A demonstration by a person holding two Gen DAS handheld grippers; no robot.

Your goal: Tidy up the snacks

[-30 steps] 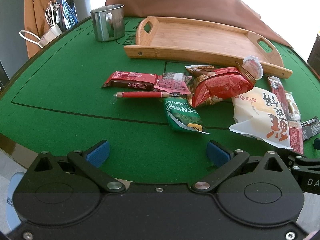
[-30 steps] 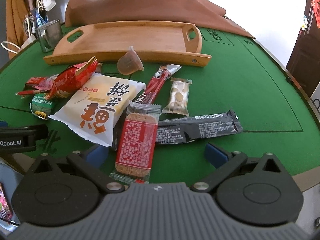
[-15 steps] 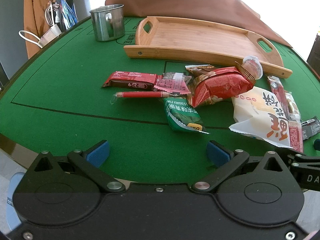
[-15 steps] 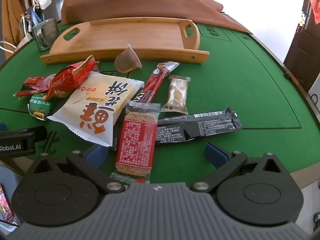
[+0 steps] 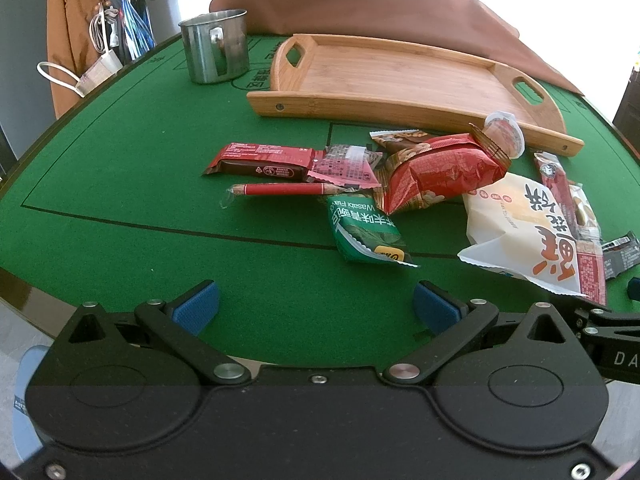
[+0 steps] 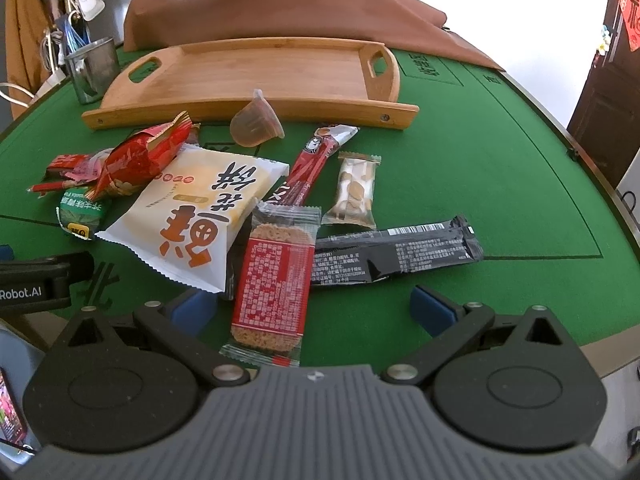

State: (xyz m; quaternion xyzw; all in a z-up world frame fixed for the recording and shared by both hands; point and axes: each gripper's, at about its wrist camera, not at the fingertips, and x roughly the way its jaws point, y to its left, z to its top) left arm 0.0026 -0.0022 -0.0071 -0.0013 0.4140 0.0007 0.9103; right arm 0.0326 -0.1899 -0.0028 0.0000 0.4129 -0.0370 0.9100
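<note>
Several snacks lie loose on the green felt table in front of an empty wooden tray [image 5: 400,76], which also shows in the right wrist view [image 6: 256,68]. My left gripper [image 5: 316,306] is open and empty, short of a green wasabi packet [image 5: 366,232], a red puffed bag [image 5: 440,170] and a dark red bar [image 5: 260,162]. My right gripper [image 6: 314,306] is open, its jaws on either side of the near end of a red cracker packet [image 6: 276,280]. Beside it lie a white pastry bag [image 6: 200,212], a black bar [image 6: 396,254], a small nut candy [image 6: 354,192], a red stick [image 6: 308,166] and a jelly cup [image 6: 254,124].
A steel mug [image 5: 214,46] stands at the back left beside the tray. A brown cloth [image 5: 360,4] lies behind the tray. Bags and cables hang off the table's left side. The table edge runs just under both grippers.
My right gripper has edged forward and slightly left, so the snacks sit a little lower and closer in its view. The left gripper has barely moved.
</note>
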